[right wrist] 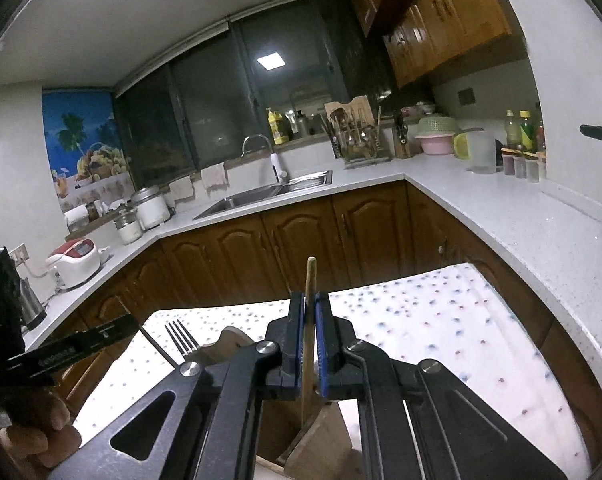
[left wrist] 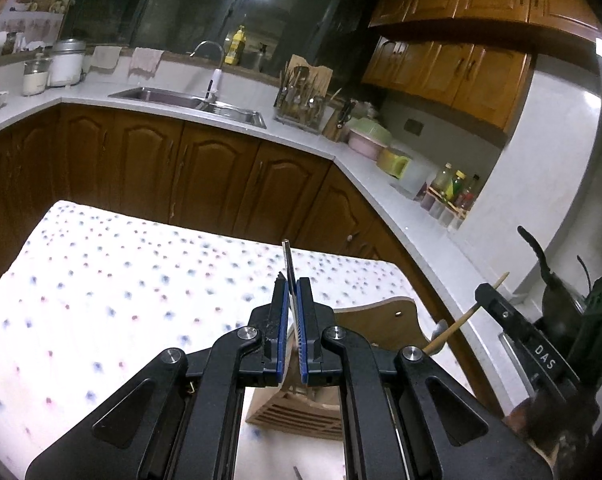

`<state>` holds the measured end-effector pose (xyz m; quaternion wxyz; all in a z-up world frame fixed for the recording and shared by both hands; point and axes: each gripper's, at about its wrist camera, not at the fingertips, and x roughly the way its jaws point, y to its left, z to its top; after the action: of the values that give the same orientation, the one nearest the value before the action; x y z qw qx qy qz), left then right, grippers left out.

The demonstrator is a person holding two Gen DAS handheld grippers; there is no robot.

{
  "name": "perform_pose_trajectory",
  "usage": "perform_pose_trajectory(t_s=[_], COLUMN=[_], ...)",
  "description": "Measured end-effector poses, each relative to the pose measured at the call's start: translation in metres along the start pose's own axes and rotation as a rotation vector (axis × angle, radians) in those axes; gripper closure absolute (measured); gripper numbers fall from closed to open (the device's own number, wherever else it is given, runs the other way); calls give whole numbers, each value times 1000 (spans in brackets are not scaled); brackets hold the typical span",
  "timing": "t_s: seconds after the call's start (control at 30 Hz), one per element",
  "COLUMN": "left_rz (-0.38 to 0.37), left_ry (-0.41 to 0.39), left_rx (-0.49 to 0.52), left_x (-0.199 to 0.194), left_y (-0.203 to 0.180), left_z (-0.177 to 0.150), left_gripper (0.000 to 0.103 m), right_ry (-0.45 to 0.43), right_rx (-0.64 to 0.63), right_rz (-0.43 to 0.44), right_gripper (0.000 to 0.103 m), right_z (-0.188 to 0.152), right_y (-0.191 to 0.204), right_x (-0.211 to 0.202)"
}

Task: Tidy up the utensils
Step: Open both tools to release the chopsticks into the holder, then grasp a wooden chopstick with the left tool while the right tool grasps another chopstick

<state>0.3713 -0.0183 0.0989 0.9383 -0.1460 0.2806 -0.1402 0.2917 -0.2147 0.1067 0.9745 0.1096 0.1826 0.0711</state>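
Note:
My left gripper [left wrist: 292, 285] is shut on a metal fork handle [left wrist: 288, 260] that sticks up between its blue pads. The fork's tines [right wrist: 183, 336] show in the right wrist view, beside the left gripper [right wrist: 101, 336]. My right gripper [right wrist: 310, 300] is shut on a wooden chopstick [right wrist: 310, 276] that runs down into a wooden utensil holder [right wrist: 317, 436]. The holder [left wrist: 301, 408] stands on the dotted tablecloth under both grippers. The right gripper [left wrist: 497, 304] with its chopstick [left wrist: 457, 328] shows at the right of the left wrist view.
The table has a white dotted cloth [left wrist: 121, 288]. Brown cabinets and a grey counter [right wrist: 541, 232] wrap around behind it, with a sink [right wrist: 269, 192], a full dish rack [right wrist: 361, 144], bowls, bottles and a rice cooker [right wrist: 75, 260].

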Motion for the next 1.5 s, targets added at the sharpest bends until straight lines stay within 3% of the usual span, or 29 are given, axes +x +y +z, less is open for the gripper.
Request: perform_pose_trajectory(t_s=[0.2, 0.33, 0.4, 0.43, 0.47, 0.53, 0.7, 0.77, 0.83, 0.97, 1.17, 1.5], left_rz=[5, 2, -4, -8, -10, -4, 17, 38, 45, 55, 86, 127], left_ry=[11, 27, 38, 42, 46, 50, 36, 26, 12, 13, 42, 111], left_rx=[6, 5, -5, -8, -11, -16, -17, -22, -28, -33, -36, -51], left_x=[1, 2, 1, 1, 0, -4, -30, -44, -62, -86, -117, -139], left_y=[-2, -3, -1, 0, 0, 1, 3, 4, 6, 6, 7, 19], left_z=[0, 1, 1, 1, 2, 0, -12, -21, -33, -55, -94, -145], left_gripper=[99, 99, 99, 97, 93, 80, 48, 27, 26, 26, 25, 25], right_ry=[4, 9, 1, -6, -16, -41, -86, -104, -119, -109, -10, 99], right_rx=[7, 30, 45, 51, 57, 68, 125, 132, 140, 142, 146, 158], right_rz=[-2, 14, 20, 22, 28, 33, 60, 62, 64, 62, 66, 27], right_gripper=[97, 90, 81, 68, 56, 52, 19, 13, 5, 4, 4, 4], right_z=[0, 1, 3, 4, 5, 8, 11, 9, 3, -14, -57, -113], right_y=[0, -4, -6, -7, -8, -9, -17, -19, -19, -19, -16, -17], right_x=[1, 0, -4, -7, -11, -22, -51, -64, -79, -100, -123, -153])
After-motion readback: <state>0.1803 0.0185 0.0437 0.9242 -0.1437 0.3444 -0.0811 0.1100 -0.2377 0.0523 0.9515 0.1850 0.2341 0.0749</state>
